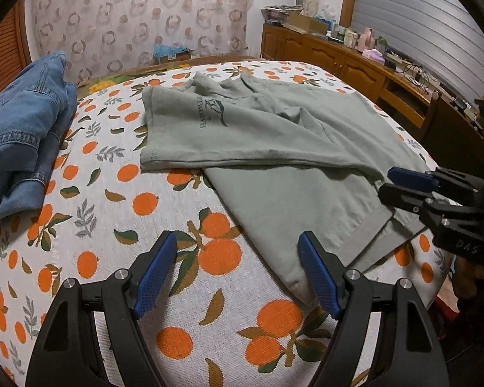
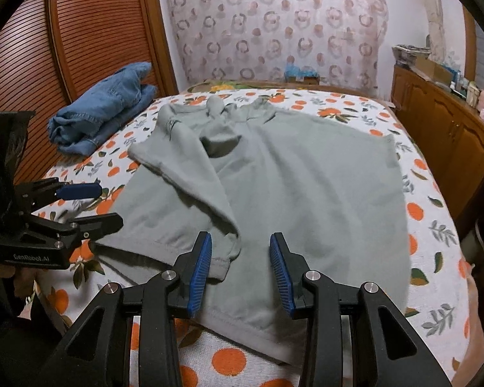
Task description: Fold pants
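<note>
Soft grey-green jersey cloth, judging by its limp drape, will be light and floppy, with no stiffness to carry a fold by itself, so it should be taken at hems and corners and carried over in an arc, both ends together. Nearest in the left wrist view, the left gripper (image 1: 238,274) hangs with its jaws wide apart and nothing between them, straddling the near corner where a ribbed band ends; that band, thicker than the rest, looks like the firmest hold. In the right wrist view the right gripper (image 2: 240,271) has its jaws partly apart, gripping nothing, poised over the near hem, with a rolled flap of cloth just beside the left finger (image 2: 200,274); a shallow pinch there should catch one layer or two, which is hard to judge. The sage-grey garment (image 2: 290,187) lies spread over the bed with the orange-fruit print cover (image 1: 113,213), one side already turned across the middle, a dark printed logo (image 1: 209,113) on the upper layer and wrinkles bunched at the far end. It reads more like a shirt than pants, though I cannot be sure. Farther off to the left sits a crumpled heap of blue denim (image 2: 103,109), well apart.
</note>
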{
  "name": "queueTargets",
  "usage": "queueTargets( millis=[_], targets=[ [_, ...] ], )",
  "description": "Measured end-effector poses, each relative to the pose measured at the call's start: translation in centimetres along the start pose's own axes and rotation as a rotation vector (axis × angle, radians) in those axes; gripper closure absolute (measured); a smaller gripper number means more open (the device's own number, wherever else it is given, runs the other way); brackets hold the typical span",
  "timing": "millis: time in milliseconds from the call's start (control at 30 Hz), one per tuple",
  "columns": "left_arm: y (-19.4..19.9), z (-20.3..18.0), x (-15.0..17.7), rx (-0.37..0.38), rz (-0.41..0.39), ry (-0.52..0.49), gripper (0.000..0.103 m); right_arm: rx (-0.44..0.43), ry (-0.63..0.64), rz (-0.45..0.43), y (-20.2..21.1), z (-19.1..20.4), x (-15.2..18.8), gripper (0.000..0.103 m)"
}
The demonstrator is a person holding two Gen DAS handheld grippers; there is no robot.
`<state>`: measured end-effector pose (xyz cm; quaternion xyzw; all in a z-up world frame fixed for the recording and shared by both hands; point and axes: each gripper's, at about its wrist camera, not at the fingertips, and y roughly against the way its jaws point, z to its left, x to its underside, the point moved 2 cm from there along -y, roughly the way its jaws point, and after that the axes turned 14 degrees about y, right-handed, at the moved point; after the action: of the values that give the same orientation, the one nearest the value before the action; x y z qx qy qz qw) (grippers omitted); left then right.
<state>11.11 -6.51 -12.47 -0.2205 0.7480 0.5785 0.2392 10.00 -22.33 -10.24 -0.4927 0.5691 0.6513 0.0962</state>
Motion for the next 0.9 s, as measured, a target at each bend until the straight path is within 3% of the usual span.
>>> queueTargets(
  millis=[100,300,367,800,900],
  targets=[
    [0.0,0.1,-0.1,0.003,-0.002,0.0,0.024,0.001,0.01,0.007,-0.3,-0.1,-0.3,0.067],
    [0.0,0.1,-0.1,0.003,-0.002,0.001,0.024,-0.012,0.047,0.001,-0.6,0.3,-0.6,0.094],
    [0.0,0.1,-0.1,0.003,-0.002,0.002,0.024,-0.011,0.048,-0.011,-0.5,0.3,-0.7,0.098],
    [1.8,-0.4,-0.7,0.018,-0.048,0.002,0.024,0.033,0.076,-0.181,5.5,0.4,-1.7,0.103],
    [1.6,-0.4,-0.6,0.017,-0.042,0.006,0.024,0.036,0.086,-0.176,5.6,0.5,-1.4,0.103]
  ],
)
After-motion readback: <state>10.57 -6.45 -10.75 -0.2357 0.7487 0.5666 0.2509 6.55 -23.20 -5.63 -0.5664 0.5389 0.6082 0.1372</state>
